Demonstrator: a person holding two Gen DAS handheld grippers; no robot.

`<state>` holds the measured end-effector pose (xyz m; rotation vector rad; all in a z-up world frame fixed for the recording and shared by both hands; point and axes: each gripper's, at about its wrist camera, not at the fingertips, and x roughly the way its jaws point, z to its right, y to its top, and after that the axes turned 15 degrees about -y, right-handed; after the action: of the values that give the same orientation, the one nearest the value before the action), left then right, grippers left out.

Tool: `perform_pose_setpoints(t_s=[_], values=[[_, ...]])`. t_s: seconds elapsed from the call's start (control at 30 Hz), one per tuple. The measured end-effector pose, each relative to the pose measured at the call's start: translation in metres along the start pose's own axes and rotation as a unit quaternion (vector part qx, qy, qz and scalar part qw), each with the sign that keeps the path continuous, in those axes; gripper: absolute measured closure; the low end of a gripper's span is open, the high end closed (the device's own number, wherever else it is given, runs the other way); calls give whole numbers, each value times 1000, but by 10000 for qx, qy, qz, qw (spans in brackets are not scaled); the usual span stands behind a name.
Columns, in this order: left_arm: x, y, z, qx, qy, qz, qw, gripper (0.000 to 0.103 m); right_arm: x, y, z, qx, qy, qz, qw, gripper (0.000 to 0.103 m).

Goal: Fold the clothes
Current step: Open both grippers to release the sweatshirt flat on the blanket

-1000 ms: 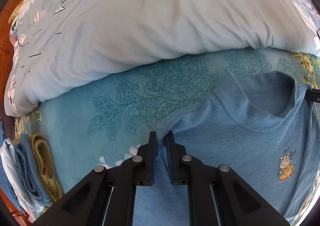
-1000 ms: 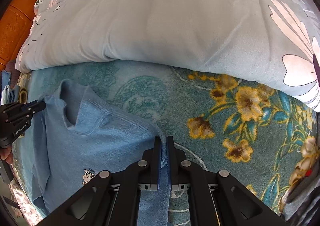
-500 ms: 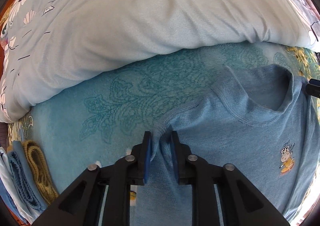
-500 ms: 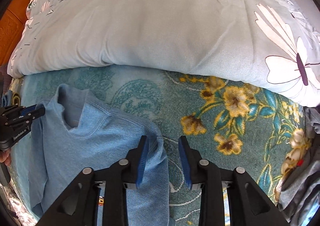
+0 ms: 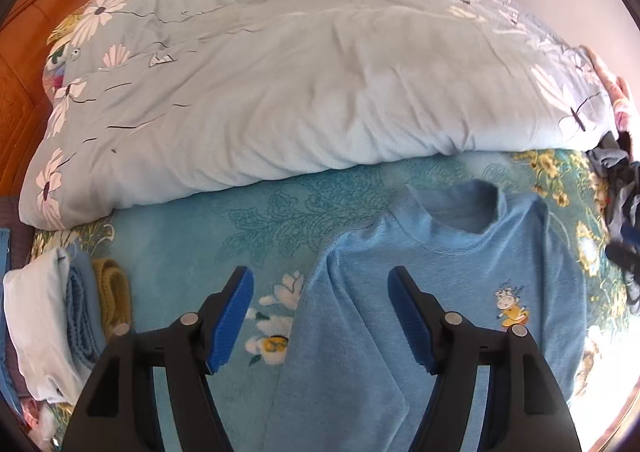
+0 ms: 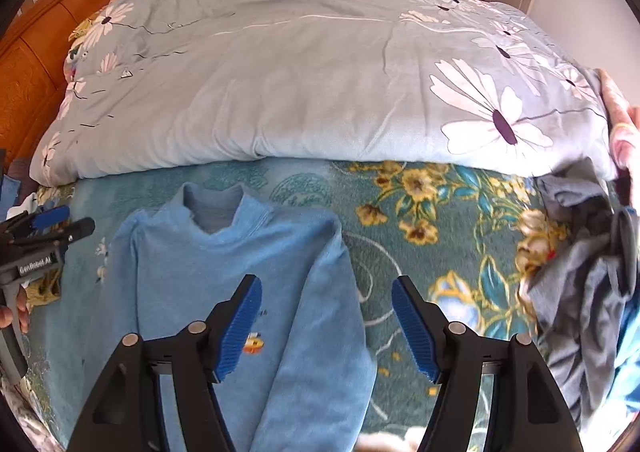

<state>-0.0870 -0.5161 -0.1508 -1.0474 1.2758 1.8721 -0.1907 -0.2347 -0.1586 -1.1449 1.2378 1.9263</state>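
Observation:
A light blue long-sleeved sweatshirt point(image 5: 452, 284) with a small cartoon print lies flat, front up, on the teal floral blanket point(image 5: 192, 252), collar toward the duvet. It also shows in the right wrist view point(image 6: 192, 272). My left gripper point(image 5: 320, 284) is open and empty, raised above the sweatshirt's left shoulder and sleeve. My right gripper point(image 6: 326, 292) is open and empty above the right shoulder and sleeve. The left gripper also shows at the left edge of the right wrist view point(image 6: 56, 223).
A bulky pale blue flowered duvet point(image 5: 312, 83) fills the far side of the bed. Folded clothes point(image 5: 60, 324) are stacked at the left. A heap of grey and dark clothes point(image 6: 592, 276) lies at the right. An orange wooden headboard point(image 6: 32, 67) stands far left.
Both grippers, shut on the sweatshirt's shoulders a second ago, have opened wide, let go and pulled back and up. The sweatshirt now lies flat.

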Motion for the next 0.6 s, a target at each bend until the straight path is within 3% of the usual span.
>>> perform_pose_setpoints(t_s=[0.1, 0.3, 0.47, 0.6], values=[[-28, -19, -1, -199, -2, 247, 9995, 32, -21, -55, -2, 94, 48, -264, 9996, 31], [-46, -67, -10, -521, -80, 98, 9986, 32, -9, -152, -25, 75, 166, -1056, 9942, 31], [-53, -92, -3, -531, -150, -118, 9984, 32, 5, -185, -37, 123, 183, -1308, 9912, 32], [-58, -99, 4, -485, -162, -108, 9986, 32, 12, -193, -42, 137, 198, -1374, 9902, 38]])
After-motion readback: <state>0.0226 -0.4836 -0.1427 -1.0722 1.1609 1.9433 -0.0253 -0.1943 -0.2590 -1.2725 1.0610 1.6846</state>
